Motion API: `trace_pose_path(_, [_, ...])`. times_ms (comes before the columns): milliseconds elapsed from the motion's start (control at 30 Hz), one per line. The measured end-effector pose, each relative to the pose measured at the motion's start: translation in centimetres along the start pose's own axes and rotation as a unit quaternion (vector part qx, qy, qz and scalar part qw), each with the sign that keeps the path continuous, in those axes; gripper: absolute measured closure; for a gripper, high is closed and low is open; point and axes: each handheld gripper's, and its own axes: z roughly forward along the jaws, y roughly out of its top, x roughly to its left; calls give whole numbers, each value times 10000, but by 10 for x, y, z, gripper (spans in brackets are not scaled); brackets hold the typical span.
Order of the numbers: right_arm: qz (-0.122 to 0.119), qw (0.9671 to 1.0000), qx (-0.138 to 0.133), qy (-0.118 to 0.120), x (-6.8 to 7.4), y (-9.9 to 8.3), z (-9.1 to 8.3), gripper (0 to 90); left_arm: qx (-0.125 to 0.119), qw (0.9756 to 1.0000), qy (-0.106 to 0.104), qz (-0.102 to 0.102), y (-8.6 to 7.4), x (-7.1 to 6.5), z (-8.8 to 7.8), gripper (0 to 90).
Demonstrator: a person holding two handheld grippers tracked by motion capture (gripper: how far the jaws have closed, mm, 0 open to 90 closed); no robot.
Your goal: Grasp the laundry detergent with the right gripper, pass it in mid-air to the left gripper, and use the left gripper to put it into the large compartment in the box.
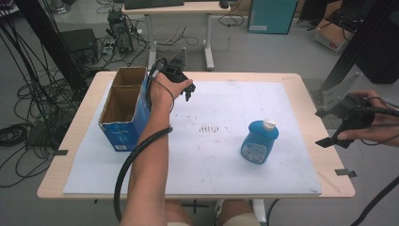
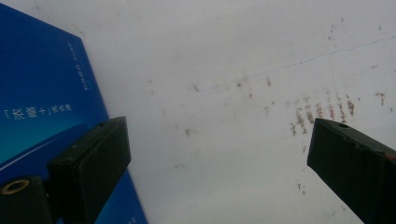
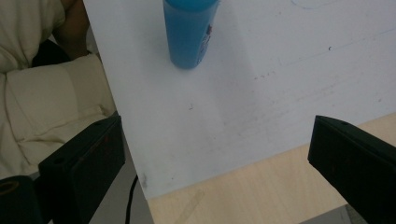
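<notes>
Standing open-topped at the white mat's (image 1: pixel 197 174) left side, the blue carton (image 1: pixel 123 106) shows two bare compartments. Its far wall hides behind the left gripper (image 1: pixel 188 92), jaws wide, holding nothing. The blue bottle (image 1: pixel 259 141) stands upright well apart from the right gripper (image 1: pixel 329 140), jaws spread, empty.

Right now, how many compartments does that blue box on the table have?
2. The box stands at the sheet's left edge with its top open: one compartment at the far end, one nearer the person, both seemingly empty.
</notes>
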Motion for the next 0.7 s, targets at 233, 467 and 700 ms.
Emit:
trace_pose_path(233, [396, 9988, -285, 93, 5, -18, 26, 34, 2, 10000, 39, 2, -3, 1, 2, 64])
trace_pose_path(467, [581, 9960, -664, 139, 13, -31, 57, 33, 10, 9999, 129, 16, -6, 4, 2, 64])
trace_pose_path(700, [757, 9928, -916, 162, 19, -37, 78, 31, 51, 9999, 146, 10, -6, 7, 4, 64])
